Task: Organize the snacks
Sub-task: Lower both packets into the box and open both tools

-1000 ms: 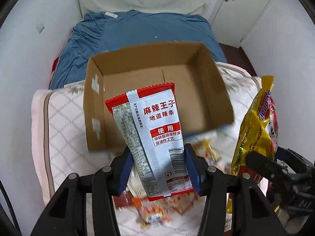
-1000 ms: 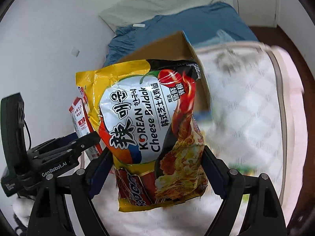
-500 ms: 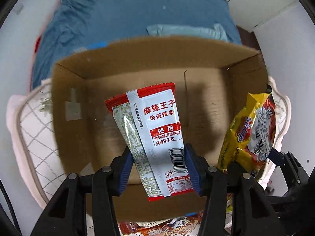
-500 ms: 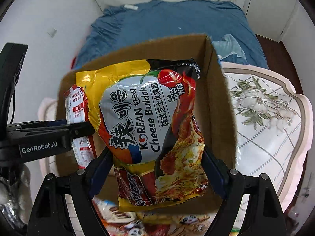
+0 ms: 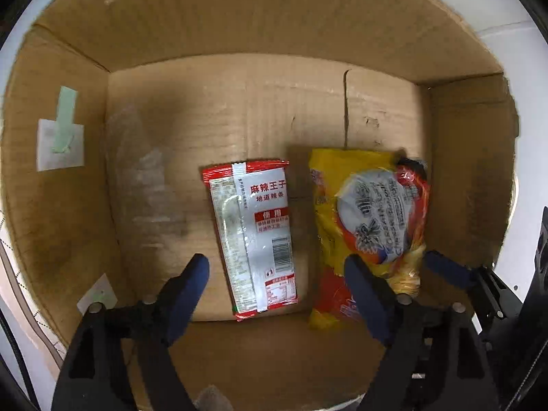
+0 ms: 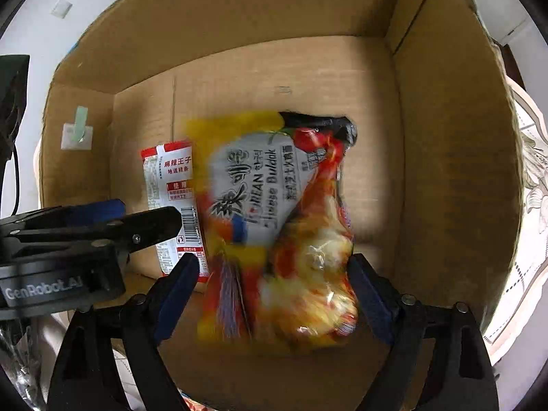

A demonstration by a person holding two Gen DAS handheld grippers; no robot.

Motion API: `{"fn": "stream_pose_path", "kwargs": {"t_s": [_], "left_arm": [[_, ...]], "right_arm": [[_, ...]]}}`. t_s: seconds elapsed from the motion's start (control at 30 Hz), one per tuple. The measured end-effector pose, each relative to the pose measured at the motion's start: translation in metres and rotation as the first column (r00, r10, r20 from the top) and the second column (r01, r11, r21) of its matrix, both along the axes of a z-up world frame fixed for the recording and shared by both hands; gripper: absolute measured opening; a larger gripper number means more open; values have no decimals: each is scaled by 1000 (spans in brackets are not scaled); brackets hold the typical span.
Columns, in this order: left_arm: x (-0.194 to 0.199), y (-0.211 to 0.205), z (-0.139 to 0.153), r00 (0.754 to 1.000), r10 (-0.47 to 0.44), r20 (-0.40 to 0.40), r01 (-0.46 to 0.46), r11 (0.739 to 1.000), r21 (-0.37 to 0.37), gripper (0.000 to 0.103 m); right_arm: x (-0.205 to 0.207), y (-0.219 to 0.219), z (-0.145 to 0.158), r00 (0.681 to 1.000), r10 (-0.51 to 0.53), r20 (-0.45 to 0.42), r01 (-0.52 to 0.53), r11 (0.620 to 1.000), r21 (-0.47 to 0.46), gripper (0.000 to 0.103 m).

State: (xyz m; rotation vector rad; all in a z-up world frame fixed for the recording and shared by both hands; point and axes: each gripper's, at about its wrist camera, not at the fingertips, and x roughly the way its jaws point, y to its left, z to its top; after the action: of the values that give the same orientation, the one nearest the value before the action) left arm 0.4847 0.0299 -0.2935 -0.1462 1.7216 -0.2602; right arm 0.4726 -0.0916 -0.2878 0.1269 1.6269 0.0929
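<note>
Both grippers reach into an open cardboard box (image 5: 239,27) (image 6: 445,171). A red and white spicy-strip packet (image 5: 255,233) (image 6: 171,185) lies on the box floor, free of my left gripper (image 5: 277,270), whose jaws stand wide open around its lower end. A yellow Korean Cheese Buldak noodle bag (image 5: 370,219) (image 6: 277,226) is blurred beside the packet. My right gripper (image 6: 274,274) is open, its blue pads apart on either side of the bag. The left gripper's fingers (image 6: 150,222) show at the left of the right wrist view.
Taped paper patches (image 5: 60,140) stick to the box's left wall. A quilted white cover (image 6: 527,157) shows past the box's right wall. The box floor left of the packet (image 5: 154,188) is bare cardboard.
Both grippers moved forward and down into the box. The left jaws opened and let go of the packet, which now lies on the floor. The right jaws opened and the noodle bag is dropping.
</note>
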Motion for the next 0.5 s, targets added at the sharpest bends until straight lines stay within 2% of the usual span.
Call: {"fn": "stream_pose_path", "kwargs": {"t_s": [0.1, 0.13, 0.23, 0.3, 0.4, 0.5], "left_arm": [[-7, 0, 12, 999, 2, 39, -2, 1000, 15, 83], [-9, 1, 18, 999, 2, 54, -3, 1000, 20, 88], [-18, -2, 38, 995, 8, 102, -10, 1000, 19, 89], [-28, -6, 55, 991, 15, 135, -16, 1000, 7, 89], [-42, -6, 78, 981, 31, 191, -32, 999, 5, 89], [-59, -4, 101, 961, 35, 275, -42, 999, 21, 89]], "right_arm": [[-1, 2, 5, 1000, 3, 18, -3, 1000, -7, 96], [-2, 3, 9, 1000, 4, 27, -3, 1000, -9, 96], [-6, 0, 19, 998, 7, 61, -6, 1000, -21, 96], [-13, -1, 31, 996, 15, 93, -11, 999, -42, 101], [-20, -3, 50, 989, 22, 145, -13, 998, -62, 102], [-32, -8, 66, 980, 30, 196, -13, 996, -86, 102]]}}
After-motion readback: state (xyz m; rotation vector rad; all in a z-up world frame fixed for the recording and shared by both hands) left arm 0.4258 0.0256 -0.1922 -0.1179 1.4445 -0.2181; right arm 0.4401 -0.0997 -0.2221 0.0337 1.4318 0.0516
